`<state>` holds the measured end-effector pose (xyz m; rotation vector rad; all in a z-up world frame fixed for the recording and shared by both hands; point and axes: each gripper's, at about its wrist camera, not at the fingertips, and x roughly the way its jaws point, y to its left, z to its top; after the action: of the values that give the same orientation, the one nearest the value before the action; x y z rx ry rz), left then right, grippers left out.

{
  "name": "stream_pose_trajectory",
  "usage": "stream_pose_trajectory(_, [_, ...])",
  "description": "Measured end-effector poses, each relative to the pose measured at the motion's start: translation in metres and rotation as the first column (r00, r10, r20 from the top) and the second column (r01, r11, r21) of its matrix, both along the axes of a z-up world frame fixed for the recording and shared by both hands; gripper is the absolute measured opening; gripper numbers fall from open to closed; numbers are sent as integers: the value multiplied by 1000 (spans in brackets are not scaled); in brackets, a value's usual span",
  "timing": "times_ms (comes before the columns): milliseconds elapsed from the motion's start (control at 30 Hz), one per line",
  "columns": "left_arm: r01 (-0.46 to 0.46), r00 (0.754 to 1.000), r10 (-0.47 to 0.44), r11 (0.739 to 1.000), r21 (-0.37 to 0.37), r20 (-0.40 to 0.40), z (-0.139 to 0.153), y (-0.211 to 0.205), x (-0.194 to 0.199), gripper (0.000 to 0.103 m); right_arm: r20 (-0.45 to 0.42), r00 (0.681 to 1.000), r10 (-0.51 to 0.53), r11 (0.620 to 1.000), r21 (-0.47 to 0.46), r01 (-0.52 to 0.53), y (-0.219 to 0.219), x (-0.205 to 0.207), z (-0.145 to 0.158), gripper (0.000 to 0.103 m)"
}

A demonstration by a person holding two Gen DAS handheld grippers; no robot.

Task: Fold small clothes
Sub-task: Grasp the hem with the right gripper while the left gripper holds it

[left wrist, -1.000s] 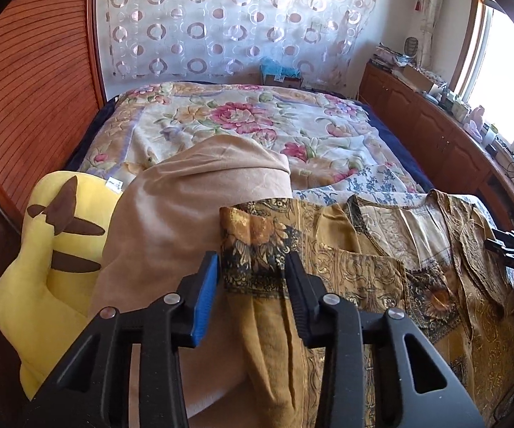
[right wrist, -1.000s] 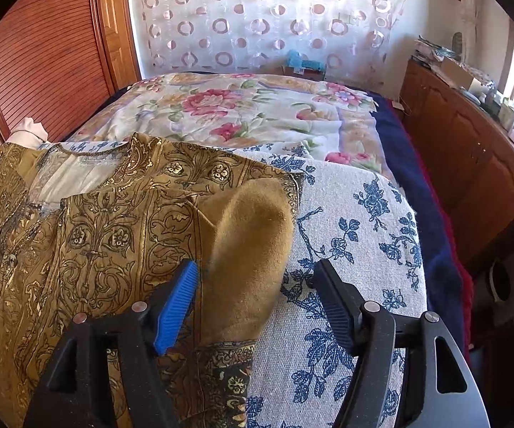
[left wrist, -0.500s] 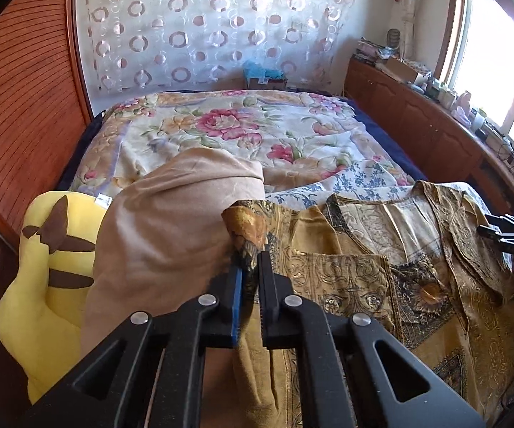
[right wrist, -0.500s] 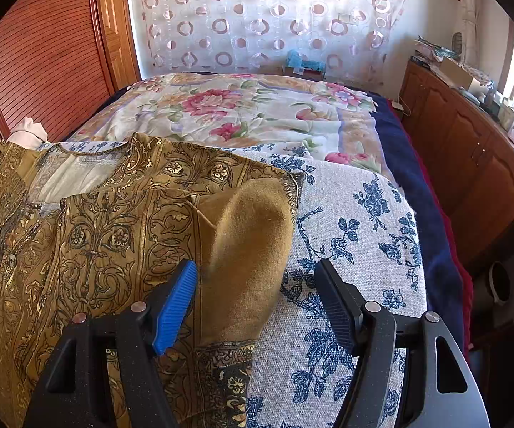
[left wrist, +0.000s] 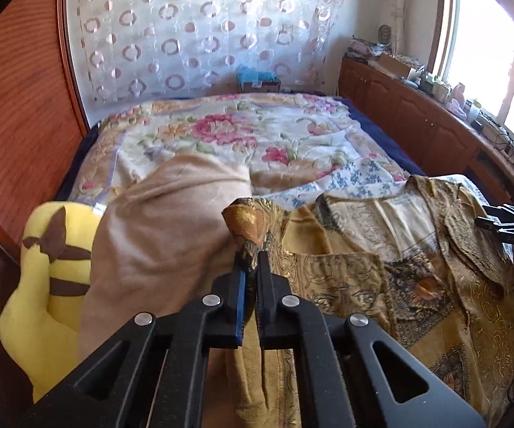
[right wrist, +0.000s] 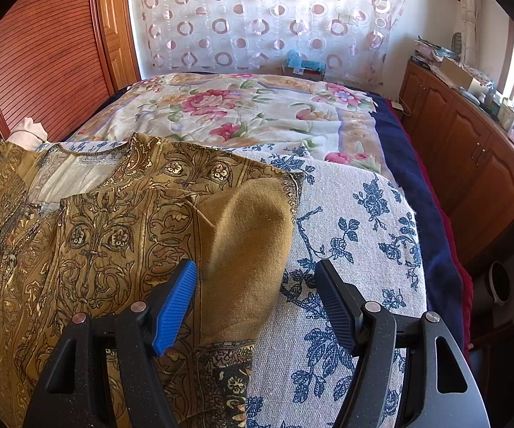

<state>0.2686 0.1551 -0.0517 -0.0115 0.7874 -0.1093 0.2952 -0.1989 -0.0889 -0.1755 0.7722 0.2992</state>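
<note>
1. At your far left, the yellow plush toy (left wrist: 39, 285) sits against the wooden panelling, and the tan cloth (left wrist: 164, 224) is heaped just beside it; both are clear of the work, so they need not concern you.

2. Your left gripper (left wrist: 251, 267) is closed down tight on the sleeve end (left wrist: 248, 221) of the gold patterned blouse (left wrist: 417, 267). The fabric bunches up above the pads, so the pinch looks firm enough to carry the sleeve across the body for the fold.

3. The blouse itself lies face up and spread flat on the blue floral cloth (right wrist: 357, 221) at the near end of the bed, its neckline (right wrist: 89, 157) toward the rose-printed bedspread (right wrist: 257, 107). Laid out this way, each sleeve can be folded inward without shifting the body.

4. Your right gripper (right wrist: 257, 292) stands wide apart and grips nothing. The other sleeve (right wrist: 250, 242), turned up with its plain underside showing, rises between the two fingers; the blue pad (right wrist: 175, 306) sits just beside it, and whether it touches you cannot tell. You appear placed to take this sleeve next.

5. At the far right, the wooden cabinets (right wrist: 471, 157) run along the wall, well apart from the bed.
</note>
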Motion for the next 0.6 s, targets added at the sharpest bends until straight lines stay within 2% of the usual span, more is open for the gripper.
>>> stream_pose_trajectory(200, [40, 996, -38, 999, -19, 76, 21, -21, -20, 6, -1, 1000, -2, 1000, 0, 2, 0, 0, 0, 71])
stream_pose_trajectory(467, [70, 994, -66, 996, -46, 88, 16, -38, -35, 5, -7, 1000, 1, 1000, 15, -1, -2, 1, 1, 71])
stream_pose_trajectory(533, [79, 993, -74, 995, -54, 91, 15, -42, -40, 5, -16, 1000, 24, 1000, -19, -25, 1, 2, 1, 71])
stream_pose_trajectory(600, [86, 992, -80, 995, -57, 100, 16, -45, -46, 5, -36, 999, 37, 999, -13, -38, -1, 9, 3, 70])
